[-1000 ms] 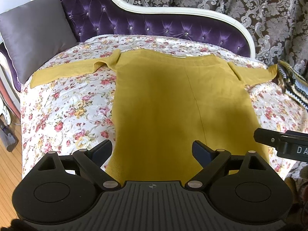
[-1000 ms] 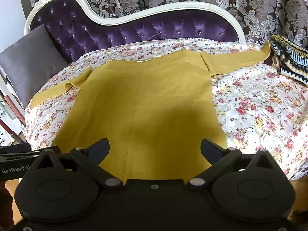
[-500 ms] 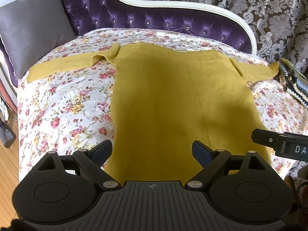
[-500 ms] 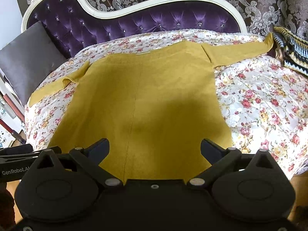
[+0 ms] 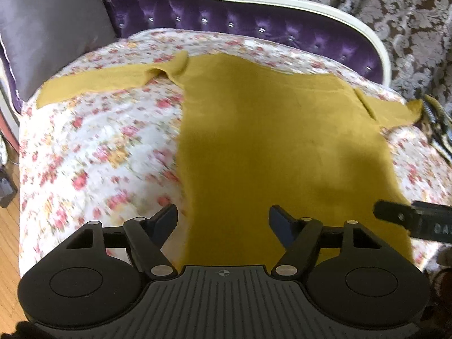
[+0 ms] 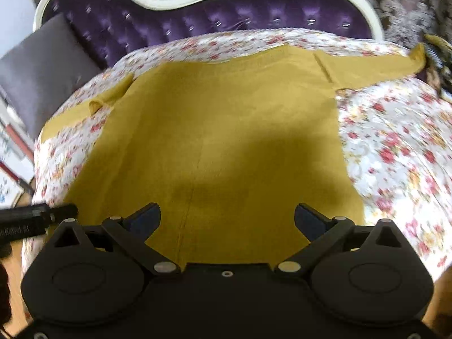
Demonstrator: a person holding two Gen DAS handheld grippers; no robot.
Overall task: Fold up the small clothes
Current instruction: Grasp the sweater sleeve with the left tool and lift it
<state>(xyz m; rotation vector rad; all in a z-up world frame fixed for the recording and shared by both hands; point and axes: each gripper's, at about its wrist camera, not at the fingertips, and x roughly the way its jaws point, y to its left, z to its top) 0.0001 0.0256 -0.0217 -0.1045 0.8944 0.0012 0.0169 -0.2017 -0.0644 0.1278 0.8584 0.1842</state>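
Observation:
A mustard-yellow sweater (image 5: 276, 141) lies flat on the floral bedspread (image 5: 107, 152), hem toward me, both sleeves spread out sideways. It also shows in the right wrist view (image 6: 226, 141). My left gripper (image 5: 223, 220) is open and empty, hovering over the hem near the sweater's left edge. My right gripper (image 6: 227, 217) is open and empty over the hem toward the right side. Each gripper's tip shows at the edge of the other's view.
A purple tufted headboard (image 5: 226, 14) with a white frame runs along the far side. A grey cushion (image 5: 48, 28) leans at the far left. A striped knit blanket (image 6: 438, 56) lies at the right edge. Wooden floor (image 5: 8, 226) shows at the left.
Both grippers have moved forward and down toward the sweater's hem, so the sweater looks larger. The jaws stay open. The sweater has not moved.

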